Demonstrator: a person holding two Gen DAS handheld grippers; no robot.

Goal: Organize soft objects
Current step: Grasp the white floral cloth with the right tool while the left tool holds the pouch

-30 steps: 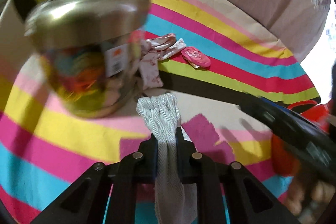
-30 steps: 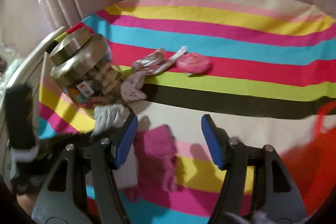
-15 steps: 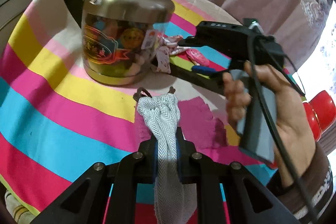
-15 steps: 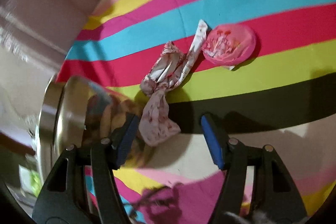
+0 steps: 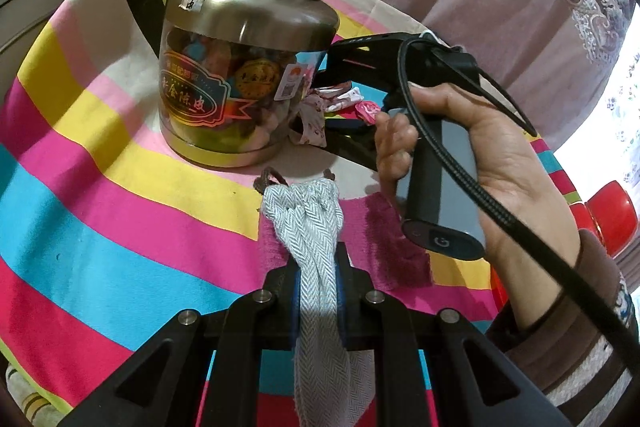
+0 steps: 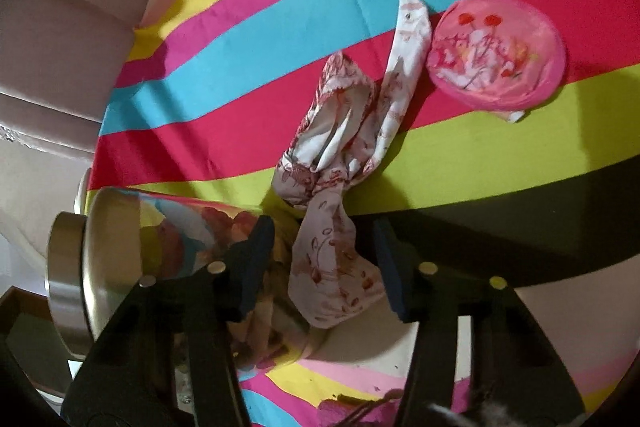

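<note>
My left gripper (image 5: 318, 277) is shut on a grey-white herringbone cloth (image 5: 308, 219), held over a magenta cloth (image 5: 384, 243) on the striped bedspread. My right gripper (image 6: 324, 259) is open, its blue pads either side of the lower end of a white floral cloth (image 6: 336, 279) lying knotted on the bedspread. That cloth also shows in the left wrist view (image 5: 314, 119) beside the jar. A round pink floral pouch (image 6: 496, 59) lies to its right.
A steel-lidded glass jar (image 5: 244, 75) of colourful packets stands just left of the floral cloth, close to my right gripper's left finger (image 6: 256, 267). Red containers (image 5: 608, 211) sit off the right edge. Curtains hang behind.
My right gripper has moved forward and down until its open jaws straddle the floral cloth by the jar. My left gripper has pulled back a little, still holding the herringbone cloth.
</note>
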